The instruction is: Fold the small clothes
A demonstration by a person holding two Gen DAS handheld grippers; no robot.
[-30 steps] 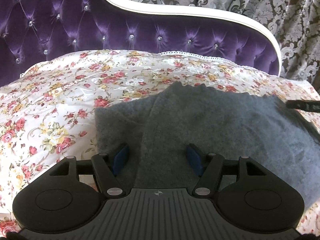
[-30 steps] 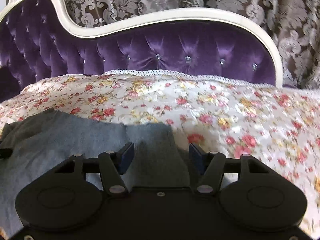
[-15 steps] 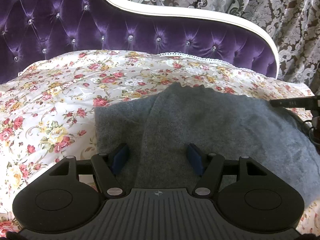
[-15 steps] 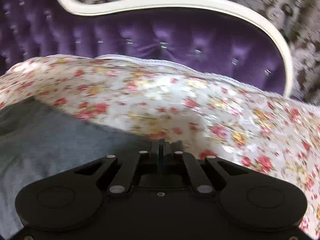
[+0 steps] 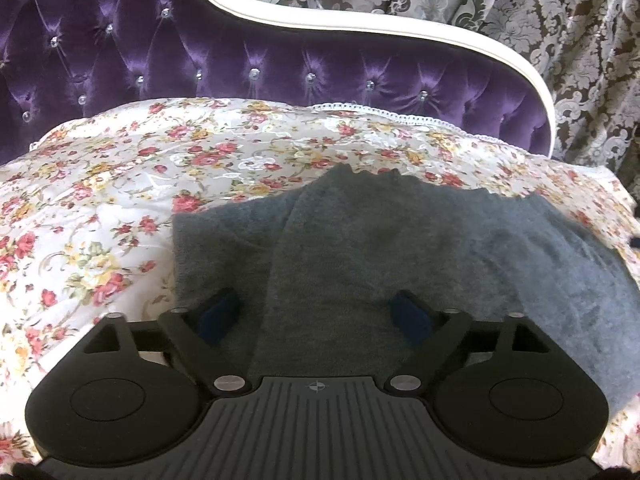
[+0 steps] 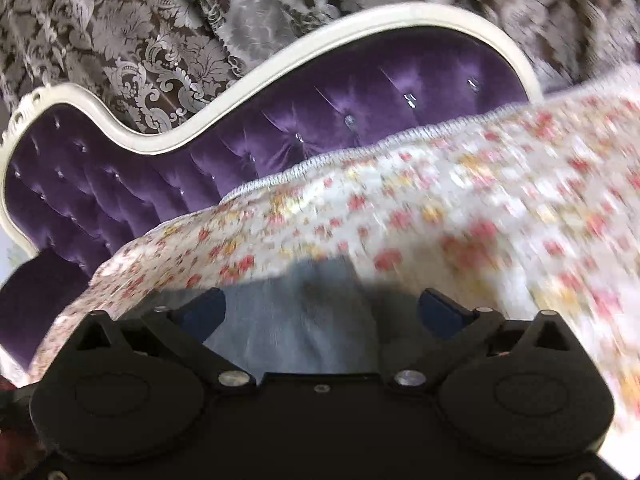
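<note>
A small grey knitted garment lies spread on the flowered bedcover, one flap folded over its left part. My left gripper hovers low over the garment's near edge. Its jaws are opening, the blue pads wide apart and pressing on nothing. In the blurred, tilted right wrist view a strip of the grey garment shows between the wide-apart blue pads of my right gripper. Those jaws are opening too, and the pads do not pinch the cloth.
A purple tufted headboard with a white curved frame stands behind the bed. Patterned grey-brown curtains hang behind it. The flowered bedcover runs on to the right of the garment.
My left gripper's jaws have spread wider over the garment. My right gripper shut fully, then opened wide, and it swung and rolled, so its view is now tilted and blurred.
</note>
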